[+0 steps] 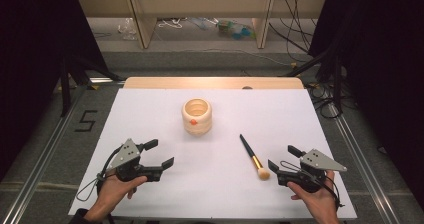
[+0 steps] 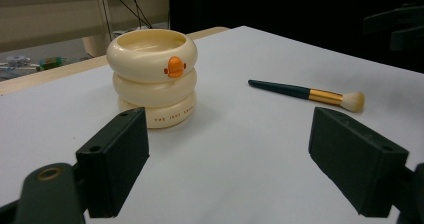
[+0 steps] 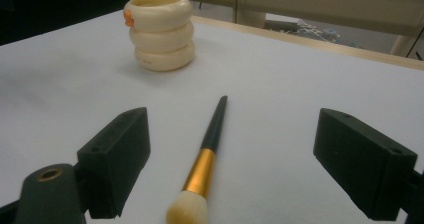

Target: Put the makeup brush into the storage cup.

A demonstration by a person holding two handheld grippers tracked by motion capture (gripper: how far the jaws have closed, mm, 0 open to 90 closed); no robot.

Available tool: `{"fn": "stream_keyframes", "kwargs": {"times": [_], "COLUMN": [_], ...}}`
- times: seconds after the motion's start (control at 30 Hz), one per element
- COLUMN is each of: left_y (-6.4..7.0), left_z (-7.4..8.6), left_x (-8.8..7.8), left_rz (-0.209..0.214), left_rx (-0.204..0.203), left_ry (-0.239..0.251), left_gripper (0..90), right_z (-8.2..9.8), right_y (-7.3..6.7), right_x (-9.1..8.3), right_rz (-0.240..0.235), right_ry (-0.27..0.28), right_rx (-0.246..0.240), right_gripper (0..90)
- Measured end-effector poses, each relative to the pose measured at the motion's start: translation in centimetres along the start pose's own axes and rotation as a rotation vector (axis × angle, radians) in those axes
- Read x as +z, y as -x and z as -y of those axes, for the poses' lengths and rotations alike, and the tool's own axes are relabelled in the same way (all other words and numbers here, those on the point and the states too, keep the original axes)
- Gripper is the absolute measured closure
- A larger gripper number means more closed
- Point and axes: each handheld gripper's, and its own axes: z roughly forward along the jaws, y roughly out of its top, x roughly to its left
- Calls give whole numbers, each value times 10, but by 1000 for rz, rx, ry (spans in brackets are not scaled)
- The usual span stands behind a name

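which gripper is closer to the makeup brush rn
Right. The right gripper sits open just beside the makeup brush, its bristle end near the fingers. The left gripper is open across the table, well off to the brush's left.

The holder (image 1: 196, 116) is cream, ringed like three stacked hoops, with a small orange mark (image 2: 175, 67) on its top ring and faint brown lettering on the lowest. Right of the holder, the brush (image 1: 253, 157) has a dark green-black handle, a gold band and pale cream bristles. Both lie on a white sheet (image 1: 150, 114) edged by light wood (image 1: 150, 82) beyond the holder.
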Motion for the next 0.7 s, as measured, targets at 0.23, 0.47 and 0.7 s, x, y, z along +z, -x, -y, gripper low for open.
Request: {"fn": "stream_keyframes", "kwargs": {"times": [0.23, 0.47, 0.7], "left_y": [-1, 0, -1], "left_z": [0, 2, 2], "left_x": [1, 2, 3], "left_rz": [-1, -1, -3], "left_rx": [15, 5, 9], "left_ry": [-9, -18, -20], "left_gripper": [161, 161, 161], "right_z": [-8, -14, -21], "right_y": [3, 4, 1], "right_x": [4, 7, 14], "right_rz": [23, 24, -3], "right_ry": [-47, -87, -130], "right_rx": [-22, -35, -60], "right_gripper": [158, 159, 164]}}
